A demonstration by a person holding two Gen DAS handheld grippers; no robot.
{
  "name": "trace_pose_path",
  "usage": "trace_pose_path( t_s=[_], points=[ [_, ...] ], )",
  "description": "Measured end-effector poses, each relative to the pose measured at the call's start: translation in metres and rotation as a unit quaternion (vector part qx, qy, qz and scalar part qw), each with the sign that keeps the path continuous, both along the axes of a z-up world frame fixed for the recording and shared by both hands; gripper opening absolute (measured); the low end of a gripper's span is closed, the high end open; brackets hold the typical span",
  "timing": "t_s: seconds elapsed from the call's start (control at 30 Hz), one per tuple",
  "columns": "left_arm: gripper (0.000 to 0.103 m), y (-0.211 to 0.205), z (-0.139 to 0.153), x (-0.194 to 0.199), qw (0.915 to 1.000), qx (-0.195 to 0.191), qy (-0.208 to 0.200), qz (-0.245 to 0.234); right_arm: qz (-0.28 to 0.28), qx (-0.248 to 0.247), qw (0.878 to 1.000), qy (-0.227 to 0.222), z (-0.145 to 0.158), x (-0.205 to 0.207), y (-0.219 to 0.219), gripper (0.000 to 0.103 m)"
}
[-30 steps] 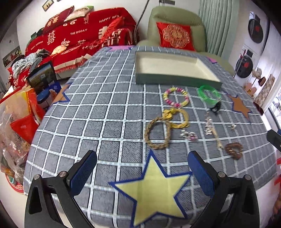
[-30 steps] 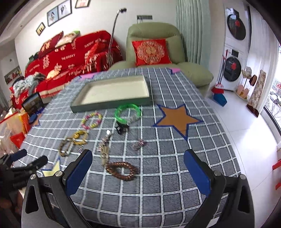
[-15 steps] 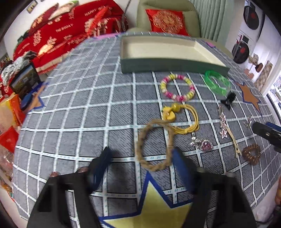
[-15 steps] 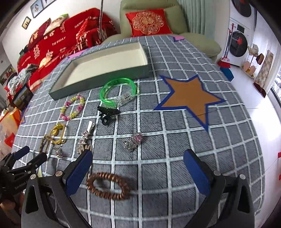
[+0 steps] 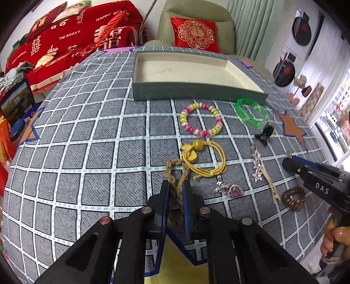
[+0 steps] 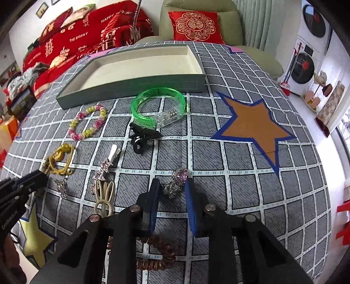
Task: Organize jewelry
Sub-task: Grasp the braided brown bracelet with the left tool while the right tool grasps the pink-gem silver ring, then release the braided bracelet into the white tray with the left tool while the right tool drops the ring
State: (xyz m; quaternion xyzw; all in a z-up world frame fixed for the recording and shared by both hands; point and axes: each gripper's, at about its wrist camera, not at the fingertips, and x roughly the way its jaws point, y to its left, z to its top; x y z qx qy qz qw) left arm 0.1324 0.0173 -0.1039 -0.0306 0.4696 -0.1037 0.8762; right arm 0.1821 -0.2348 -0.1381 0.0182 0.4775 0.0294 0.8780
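My left gripper (image 5: 175,192) is closing, its pads squeezing the tan braided bracelet (image 5: 175,196) flat on the checked cloth. My right gripper (image 6: 172,187) is also closing, with a silver trinket with a pink stone (image 6: 175,183) pinched at its fingertips. The grey-green tray (image 5: 196,91) with a cream floor sits empty at the far side. Between tray and grippers lie a pink-and-yellow bead bracelet (image 5: 183,119), a green bangle (image 6: 140,113), a yellow cord bracelet (image 5: 196,144), a black claw clip (image 6: 142,135) and a star hair clip (image 6: 102,170).
A brown coil bracelet (image 6: 157,242) lies under the right gripper's body. A second silver-pink trinket (image 5: 231,190) sits between the two grippers. An orange star (image 6: 253,122) marks the cloth on the right. A green armchair (image 6: 196,6) stands behind the table.
Both grippers came down to the table and went from wide open to nearly shut, the left around the braided bracelet, the right around the silver-pink trinket.
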Motion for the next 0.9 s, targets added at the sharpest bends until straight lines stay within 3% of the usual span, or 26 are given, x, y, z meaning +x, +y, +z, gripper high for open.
trace_pose_path(
  t_s=[0.43, 0.63, 0.9],
  points=[
    [0.023, -0.005, 0.071, 0.011, 0.9974, -0.034, -0.06, -0.024, 0.02, 0.077, 0.996, -0.043, 0.053, 0.005, -0.019, 0.022],
    [0.023, -0.002, 0.11, 0.049, 0.995, -0.062, -0.078, -0.01, 0.043, 0.085, 0.993, -0.065, 0.094, 0.04, -0.021, 0.022],
    [0.023, -0.006, 0.124, 0.126, 0.9945, -0.037, -0.097, 0.016, 0.077, 0.065, 0.991, -0.09, 0.132, 0.108, -0.011, 0.022]
  ],
)
